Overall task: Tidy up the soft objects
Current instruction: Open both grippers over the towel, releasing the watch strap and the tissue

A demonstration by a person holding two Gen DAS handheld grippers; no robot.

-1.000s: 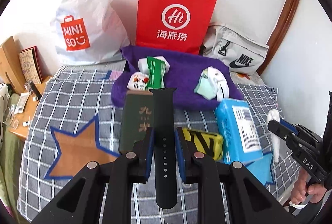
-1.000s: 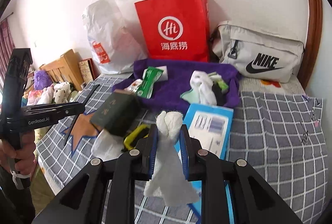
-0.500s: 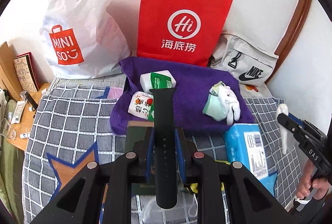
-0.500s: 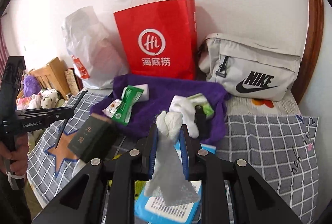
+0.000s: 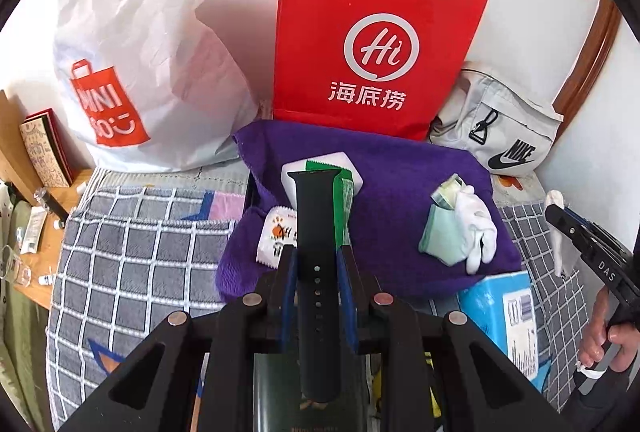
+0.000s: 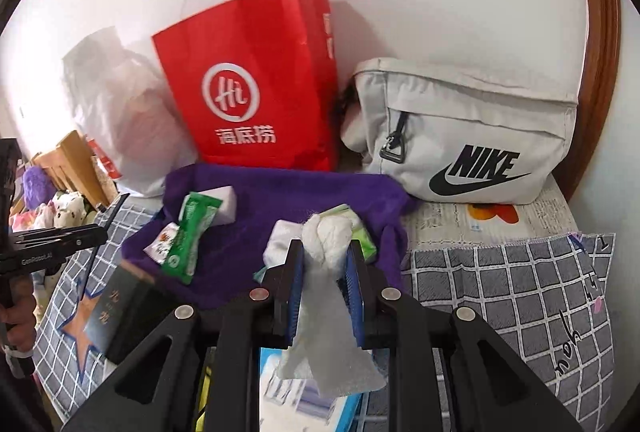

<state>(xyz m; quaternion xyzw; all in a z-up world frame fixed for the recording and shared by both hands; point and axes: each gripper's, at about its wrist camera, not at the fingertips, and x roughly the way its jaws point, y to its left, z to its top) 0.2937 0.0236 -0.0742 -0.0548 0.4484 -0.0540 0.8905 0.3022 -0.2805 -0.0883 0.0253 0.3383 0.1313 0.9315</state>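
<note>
My left gripper (image 5: 316, 260) is shut on a black watch strap (image 5: 316, 232), held over the near edge of the purple towel (image 5: 400, 172). My right gripper (image 6: 324, 252) is shut on a crumpled white tissue (image 6: 324, 296), held over the towel's (image 6: 280, 200) right part. On the towel lie a green packet (image 6: 192, 232), a white block (image 6: 224, 200), a small snack packet (image 5: 276, 232), a mint cloth (image 5: 444, 236) and a white glove (image 5: 478, 220). The right gripper also shows at the right edge of the left wrist view (image 5: 560, 216).
A red paper bag (image 5: 372, 32), a white Miniso bag (image 5: 132, 52) and a grey Nike pouch (image 6: 472, 136) stand against the wall behind the towel. A dark green box (image 6: 120, 308) and a blue tissue pack (image 5: 504, 316) lie on the checked bedspread (image 5: 132, 252). A wooden side table (image 5: 48, 232) is at left.
Both grippers have moved forward toward the purple towel and the wall, still holding the strap and the tissue. The bags and towel now look larger and closer.
</note>
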